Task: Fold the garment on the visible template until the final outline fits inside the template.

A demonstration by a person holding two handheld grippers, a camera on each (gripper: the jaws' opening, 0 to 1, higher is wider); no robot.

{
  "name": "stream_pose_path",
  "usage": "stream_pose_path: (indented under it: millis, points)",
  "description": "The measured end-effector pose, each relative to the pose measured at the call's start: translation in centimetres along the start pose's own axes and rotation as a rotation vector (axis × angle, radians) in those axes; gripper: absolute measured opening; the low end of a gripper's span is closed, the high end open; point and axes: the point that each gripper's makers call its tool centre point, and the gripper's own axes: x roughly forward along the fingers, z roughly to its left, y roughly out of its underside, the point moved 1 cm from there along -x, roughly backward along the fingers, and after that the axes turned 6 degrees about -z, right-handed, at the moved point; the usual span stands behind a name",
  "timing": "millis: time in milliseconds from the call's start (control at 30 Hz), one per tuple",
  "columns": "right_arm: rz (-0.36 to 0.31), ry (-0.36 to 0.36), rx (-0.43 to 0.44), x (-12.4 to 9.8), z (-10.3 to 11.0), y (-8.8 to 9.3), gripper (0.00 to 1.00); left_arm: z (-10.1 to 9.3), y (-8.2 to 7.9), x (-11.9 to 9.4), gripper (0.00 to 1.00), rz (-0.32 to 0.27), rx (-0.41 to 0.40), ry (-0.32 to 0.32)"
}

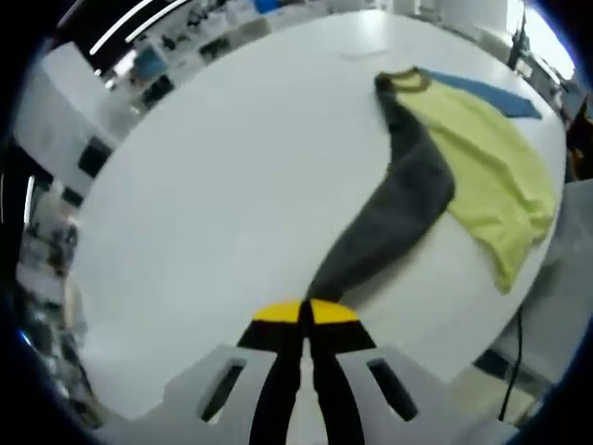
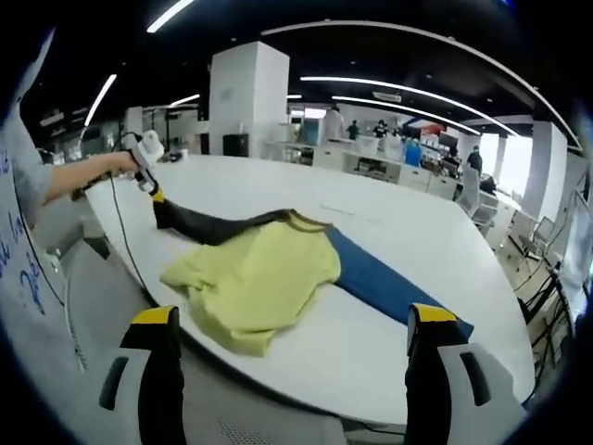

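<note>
The garment lies on a white table (image 1: 232,185); its yellow-green body (image 1: 491,167) is bunched near the table's edge. A dark grey sleeve (image 1: 398,204) runs from the collar (image 1: 405,81) down to my left gripper (image 1: 302,315), which is shut on the sleeve's end. A blue sleeve-like strip (image 1: 491,93) sticks out past the body. In the right gripper view the yellow-green body (image 2: 259,278) sits mid-table, the grey sleeve (image 2: 218,225) stretches left to the left gripper (image 2: 153,190), and the blue strip (image 2: 389,283) runs right. My right gripper (image 2: 292,320) hangs open, short of the table's near edge.
A person's arm (image 2: 74,176) holds the left gripper from the left. A cable (image 1: 514,352) hangs below the table's edge. Office desks, a white pillar (image 2: 246,97) and chairs (image 2: 519,241) stand beyond the table. Bare white table top (image 2: 417,232) lies behind the garment.
</note>
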Motion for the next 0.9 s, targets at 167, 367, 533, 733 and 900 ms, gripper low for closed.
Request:
stream_pose_path:
  millis: [167,367,533,733,900]
  points:
    - [0.005,0.015,0.001,0.0,0.2,-0.2,1.0,0.7,0.2,0.7,0.0,0.017,0.012,-0.001]
    - [0.037,0.025,-0.003,0.1,0.4,0.2,1.0,1.6,0.4,1.4,0.0,0.032,0.019,-0.002]
    - [0.046,0.035,-0.006,0.3,0.5,0.1,1.0,2.9,0.7,1.8,0.0,0.048,0.037,-0.01]
    - [0.055,0.051,-0.01,0.6,0.6,-0.1,1.0,5.4,0.2,2.1,0.0,0.064,0.052,-0.03]
    - [0.065,0.059,-0.006,0.6,0.9,0.0,1.0,6.7,-0.1,2.5,0.0,0.084,0.077,-0.043]
